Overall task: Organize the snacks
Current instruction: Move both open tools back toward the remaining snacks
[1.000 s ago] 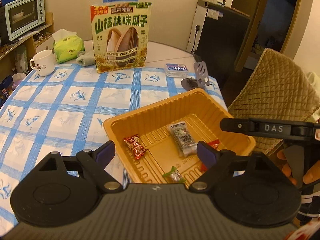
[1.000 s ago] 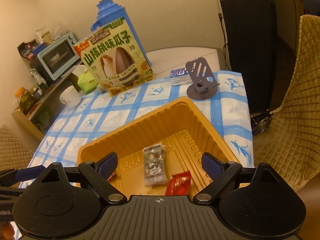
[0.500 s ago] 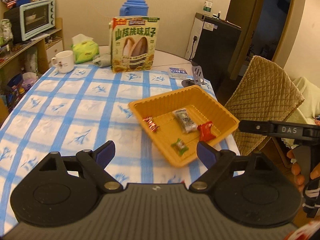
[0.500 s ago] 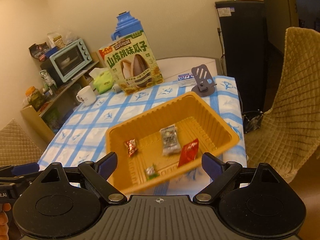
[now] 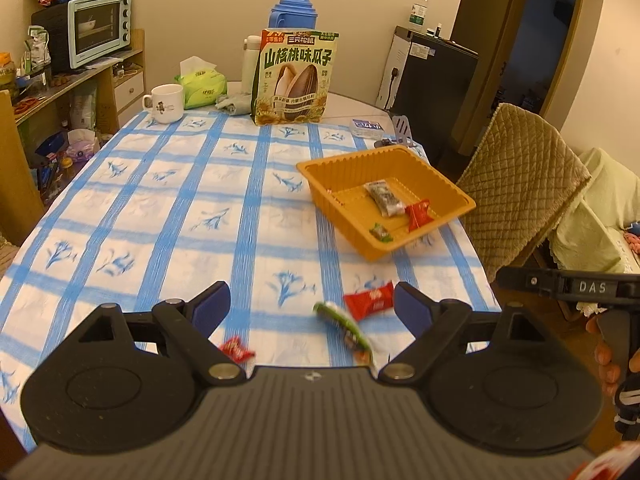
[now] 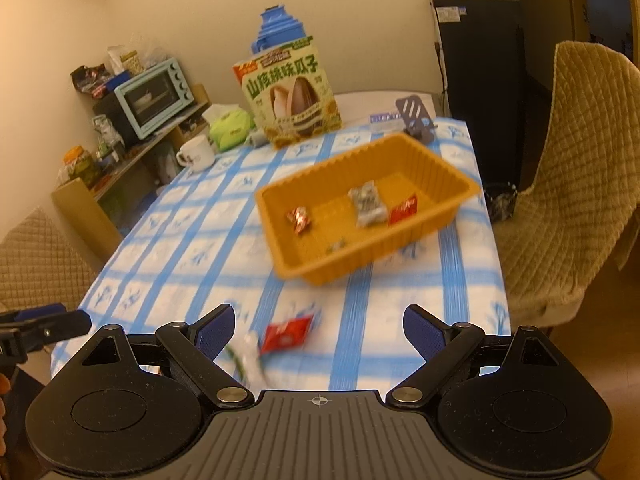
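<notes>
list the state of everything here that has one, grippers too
left gripper: open, holding nothing
right gripper: open, holding nothing
orange tray: upright on the tablecloth, four snacks inside
red packet: loose on the cloth, outside the tray
green packet: loose on the cloth, outside the tray
seed bag: standing upright
mug: upright
toaster oven: door shut

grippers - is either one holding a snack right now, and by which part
Neither. The left gripper and right gripper are both open and empty; the loose snacks lie on the tablecloth below them.
</notes>
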Motion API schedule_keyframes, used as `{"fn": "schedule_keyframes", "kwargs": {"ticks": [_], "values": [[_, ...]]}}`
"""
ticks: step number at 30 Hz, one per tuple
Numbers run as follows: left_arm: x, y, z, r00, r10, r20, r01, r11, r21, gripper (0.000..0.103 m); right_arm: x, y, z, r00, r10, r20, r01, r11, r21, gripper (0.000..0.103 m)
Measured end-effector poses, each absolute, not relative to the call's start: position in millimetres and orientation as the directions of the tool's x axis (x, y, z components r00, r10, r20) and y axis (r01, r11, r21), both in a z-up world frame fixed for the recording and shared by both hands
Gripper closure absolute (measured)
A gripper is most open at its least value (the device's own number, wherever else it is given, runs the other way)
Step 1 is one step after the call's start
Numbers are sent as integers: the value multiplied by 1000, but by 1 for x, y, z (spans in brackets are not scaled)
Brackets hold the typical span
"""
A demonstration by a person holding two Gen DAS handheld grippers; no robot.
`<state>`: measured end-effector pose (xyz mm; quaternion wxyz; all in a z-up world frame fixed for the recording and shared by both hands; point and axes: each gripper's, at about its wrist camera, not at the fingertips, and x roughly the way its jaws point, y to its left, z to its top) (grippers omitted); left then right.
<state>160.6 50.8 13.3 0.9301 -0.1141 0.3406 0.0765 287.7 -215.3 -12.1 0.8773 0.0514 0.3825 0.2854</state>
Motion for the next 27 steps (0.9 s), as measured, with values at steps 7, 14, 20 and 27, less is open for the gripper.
{"fn": "schedule_keyframes", "kwargs": {"ticks": [7,14,20,27], "values": [[122,52,3,746,38,-665,-195,967,-164,16,239,-216,-28,528,512,-678,-438,848,299,12],[95,53,-16,718,14,-696,-186,967,-173,16,206,-223,-50,501,467,-728,-392,873,291,12],[80,57,-30,696,3,-718,-186,967,-176,16,190,-226,-64,486,437,-757,-366,888,278,12],[72,60,-43,673,6,-740,-196,966,-171,16,183,-226,-76,487,410,-772,-347,901,259,13]]}}
